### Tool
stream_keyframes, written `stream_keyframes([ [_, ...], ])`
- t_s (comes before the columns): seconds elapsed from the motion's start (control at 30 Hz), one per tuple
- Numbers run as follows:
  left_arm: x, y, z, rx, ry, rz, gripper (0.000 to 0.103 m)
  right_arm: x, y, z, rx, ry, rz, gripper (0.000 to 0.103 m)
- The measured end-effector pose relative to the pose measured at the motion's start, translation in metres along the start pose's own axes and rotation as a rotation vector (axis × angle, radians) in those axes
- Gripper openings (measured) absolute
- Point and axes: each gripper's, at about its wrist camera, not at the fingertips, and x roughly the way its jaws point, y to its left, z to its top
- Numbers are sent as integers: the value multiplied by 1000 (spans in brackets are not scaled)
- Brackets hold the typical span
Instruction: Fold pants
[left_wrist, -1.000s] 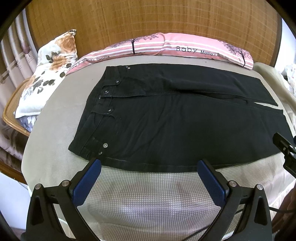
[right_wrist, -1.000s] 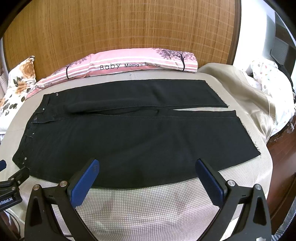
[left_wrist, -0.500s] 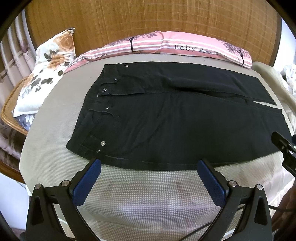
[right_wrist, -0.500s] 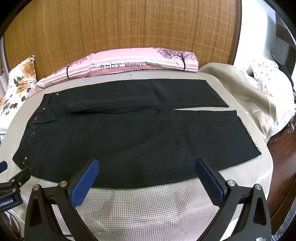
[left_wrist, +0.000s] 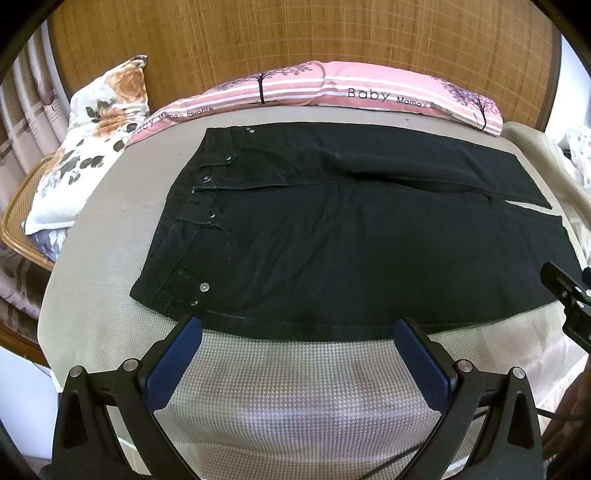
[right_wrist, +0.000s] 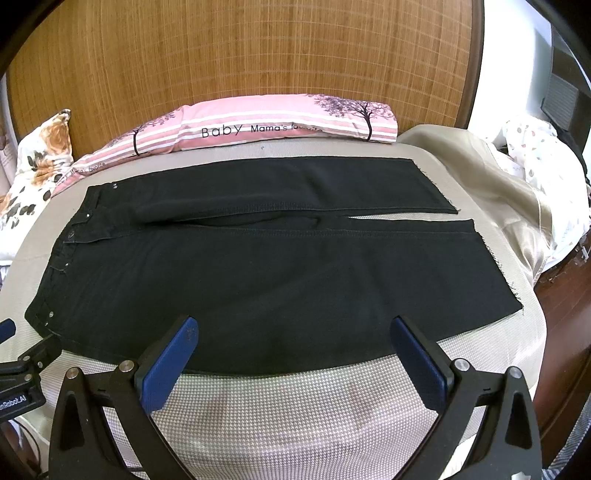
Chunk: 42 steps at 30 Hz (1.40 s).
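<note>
Black pants (left_wrist: 351, 236) lie spread flat across the grey-beige textured bed cover (left_wrist: 295, 398) in the left wrist view, waistband to the left with its metal snaps and rivets showing, both legs running off to the right, the far leg lying just beside the near one with a narrow slit of cover between them near the hems. The left gripper (left_wrist: 297, 332) hangs at the near edge of the pants, its blue-padded fingers (left_wrist: 173, 360) spread wide and pinching nothing, the tips just at the dark lower seam. A long pink striped pillow (left_wrist: 332, 90) printed with trees and the word "Baby" lies along the far edge of the bed against a woven bamboo headboard (left_wrist: 295, 37), and a floral pillow (left_wrist: 92, 147) leans at the left. Part of the right gripper (left_wrist: 569, 299) pokes in at the right edge. From the right wrist view, the same pants (right_wrist: 277, 266) fill the middle of the bed, frayed hems toward the right, waistband at the left. The right gripper (right_wrist: 293, 334) hovers at the near seam, fingers (right_wrist: 417, 362) wide apart and empty. A beige blanket (right_wrist: 498, 192) is bunched at the right side of the bed, and the left gripper (right_wrist: 26, 362) shows at the lower left edge.
</note>
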Motion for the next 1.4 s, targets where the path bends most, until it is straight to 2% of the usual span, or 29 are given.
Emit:
stream_keyframes([
  [0.2,1,4,6,-15,-5,-15,103,-1,3,-3,18,-19,45,103],
  [0.37,3,17,20,-45,-24,-40,103,-4,-2,9,67,-49,197,103],
  [0.5,8,36,41,-79,-42,-46,101,2,1,23,70,-53,240,103],
  [0.6,16,59,62,-125,-51,-51,96,12,10,34,20,-38,244,103],
  [0.7,29,88,88,-173,-63,-55,85,21,20,49,-25,-35,278,103],
  [0.93,79,163,158,-265,-65,-124,73,51,35,91,-19,-39,368,103],
  [1.03,110,184,185,-283,-35,-175,66,71,41,111,2,-16,383,103],
  [1.2,167,201,217,-332,48,-310,59,105,56,131,17,35,386,103],
  [1.4,219,205,233,-334,117,-329,57,147,72,146,26,110,400,103],
])
